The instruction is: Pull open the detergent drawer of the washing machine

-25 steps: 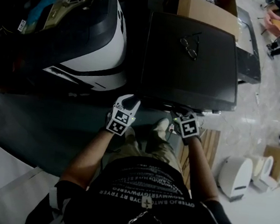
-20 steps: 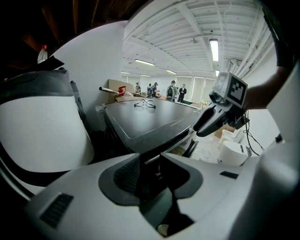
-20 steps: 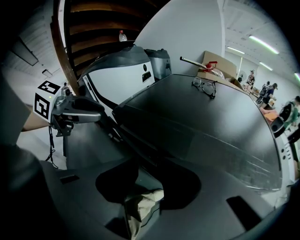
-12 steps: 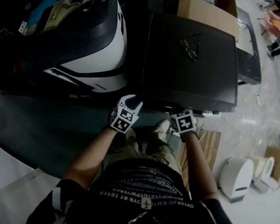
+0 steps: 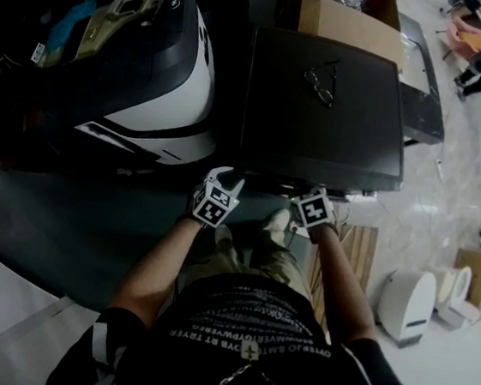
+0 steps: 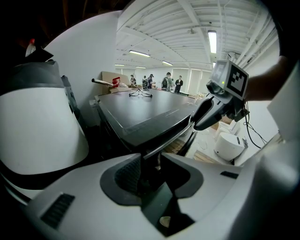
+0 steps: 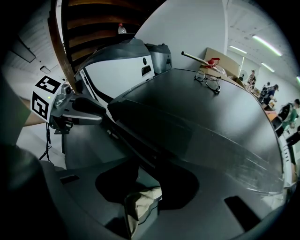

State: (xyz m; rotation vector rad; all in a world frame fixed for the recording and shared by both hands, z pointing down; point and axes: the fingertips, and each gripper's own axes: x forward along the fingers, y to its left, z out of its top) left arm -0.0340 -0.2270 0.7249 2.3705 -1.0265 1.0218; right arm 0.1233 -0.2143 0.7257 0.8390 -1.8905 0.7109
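Observation:
The black washing machine (image 5: 319, 110) fills the middle of the head view, and its front face lies hidden under the top's front edge. I cannot make out the detergent drawer in any view. My left gripper (image 5: 225, 177) is at the front left corner. In its own view the left gripper (image 6: 152, 168) is open, its jaws have just been opening, and the top's front lip (image 6: 161, 140) runs into the gap untouched. My right gripper (image 5: 311, 197) is at the front edge further right. That right gripper (image 7: 150, 180) is open too, its jaws also just widened, with the dark edge (image 7: 140, 150) above the gap.
A pair of glasses (image 5: 322, 80) lies on the machine's top, with a cardboard box (image 5: 346, 22) behind it. A white-and-black rounded machine (image 5: 150, 73) stands close on the left. A wooden pallet (image 5: 360, 244) and a white appliance (image 5: 404, 305) sit on the floor to the right.
Both grippers have sunk a little at the machine's front edge and drawn slightly closer together. Nothing has been taken hold of.

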